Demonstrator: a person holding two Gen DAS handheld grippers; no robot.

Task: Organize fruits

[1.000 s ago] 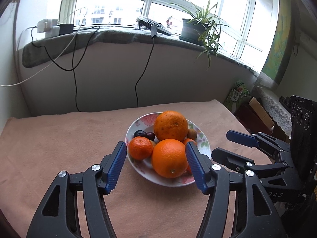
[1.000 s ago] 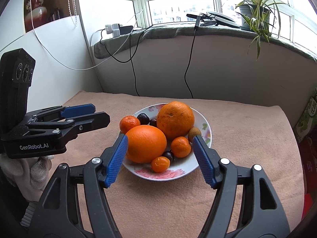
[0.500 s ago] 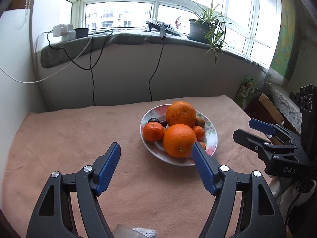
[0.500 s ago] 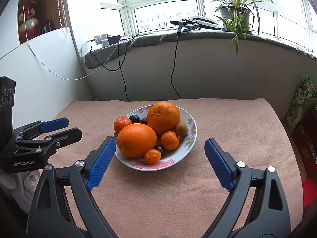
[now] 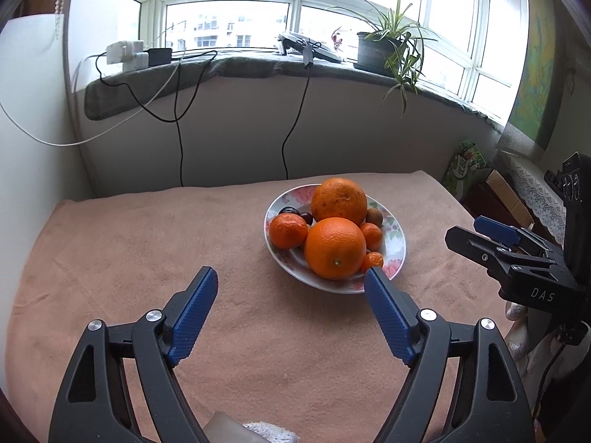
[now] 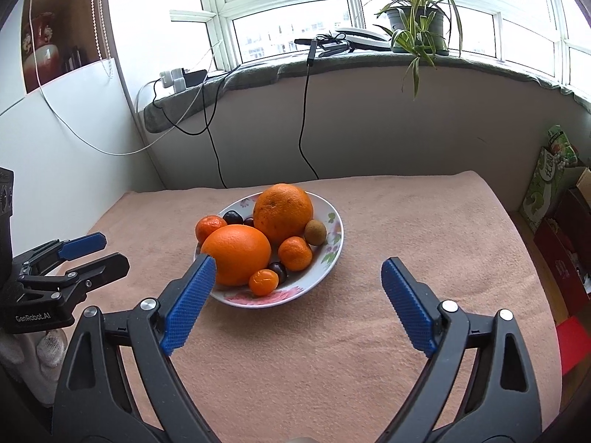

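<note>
All fruit (image 6: 236, 254) lies piled in the plate (image 6: 334, 243) at frame centre, none on the cloth (image 6: 424, 229); left gripper (image 5: 290, 312) and right gripper (image 6: 297, 304) are spread wide, empty.

Pretty sure I'm in somebody's living room: bay window (image 6: 369, 11), potted spider plant (image 6: 417, 18) on the sill, chargers (image 5: 125, 55) plugged in.

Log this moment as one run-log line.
left gripper: jaws open, empty | right gripper: jaws open, empty | fruit: all in floral white ceramic bowl | pink cloth-covered table
</note>
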